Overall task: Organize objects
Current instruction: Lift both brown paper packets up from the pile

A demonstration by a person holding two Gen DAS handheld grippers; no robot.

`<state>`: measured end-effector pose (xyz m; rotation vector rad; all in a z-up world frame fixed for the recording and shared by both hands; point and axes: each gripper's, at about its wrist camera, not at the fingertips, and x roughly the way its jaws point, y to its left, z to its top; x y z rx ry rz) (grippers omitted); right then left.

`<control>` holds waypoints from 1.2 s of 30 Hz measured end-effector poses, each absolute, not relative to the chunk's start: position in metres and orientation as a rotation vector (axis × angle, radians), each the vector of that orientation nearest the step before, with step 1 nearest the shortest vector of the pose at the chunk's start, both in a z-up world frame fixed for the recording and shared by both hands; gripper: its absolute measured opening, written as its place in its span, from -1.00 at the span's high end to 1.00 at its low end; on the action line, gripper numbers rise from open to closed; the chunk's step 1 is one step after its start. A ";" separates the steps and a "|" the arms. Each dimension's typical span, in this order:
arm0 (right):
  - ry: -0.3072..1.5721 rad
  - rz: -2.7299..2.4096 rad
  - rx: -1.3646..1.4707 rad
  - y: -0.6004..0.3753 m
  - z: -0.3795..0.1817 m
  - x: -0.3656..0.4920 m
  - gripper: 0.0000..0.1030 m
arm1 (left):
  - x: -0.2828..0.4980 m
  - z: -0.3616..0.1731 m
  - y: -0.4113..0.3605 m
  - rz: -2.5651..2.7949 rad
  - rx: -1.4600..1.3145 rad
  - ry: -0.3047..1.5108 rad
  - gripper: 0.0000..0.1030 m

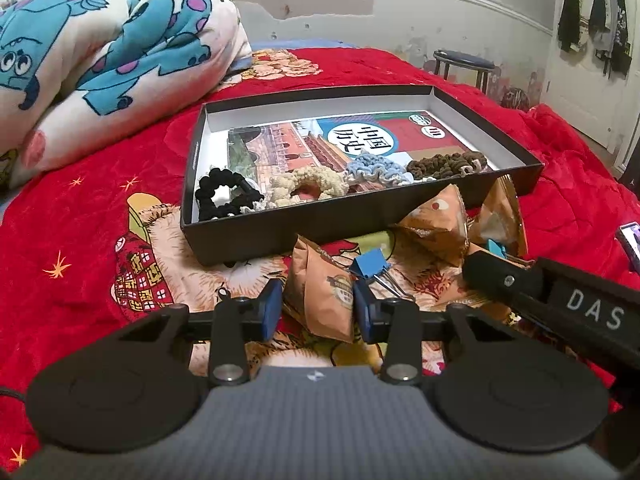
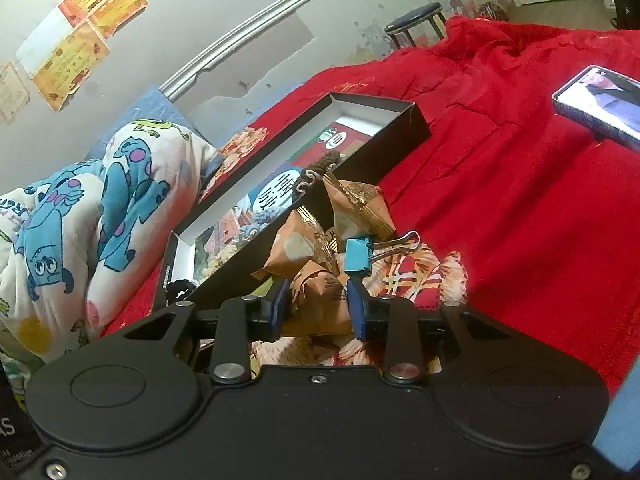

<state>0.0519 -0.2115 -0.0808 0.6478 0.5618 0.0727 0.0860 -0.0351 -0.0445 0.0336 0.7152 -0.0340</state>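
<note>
A black shallow box (image 1: 244,236) lies on the red bedspread, holding a book (image 1: 360,140) and several scrunchies: black (image 1: 224,196), cream (image 1: 308,184), light blue (image 1: 372,170), brown (image 1: 444,166). In front of it lie several orange triangular snack packets (image 1: 436,224) and blue binder clips (image 1: 370,266). My left gripper (image 1: 318,308) is open around one packet (image 1: 328,300). My right gripper (image 2: 318,304) is open around another packet (image 2: 320,300), beside a blue binder clip (image 2: 360,256); its arm shows in the left wrist view (image 1: 560,304). The box also shows in the right wrist view (image 2: 384,152).
A folded cartoon-print blanket (image 1: 104,60) lies left of the box. A phone (image 2: 600,104) lies on the bedspread to the right. A stool (image 1: 464,62) stands by the wall beyond the bed. Clothes hang at far right (image 1: 592,8).
</note>
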 end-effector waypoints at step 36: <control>0.515 0.089 0.655 -0.212 -0.049 0.017 0.40 | 0.069 -0.031 -0.042 -0.067 -0.001 0.777 0.30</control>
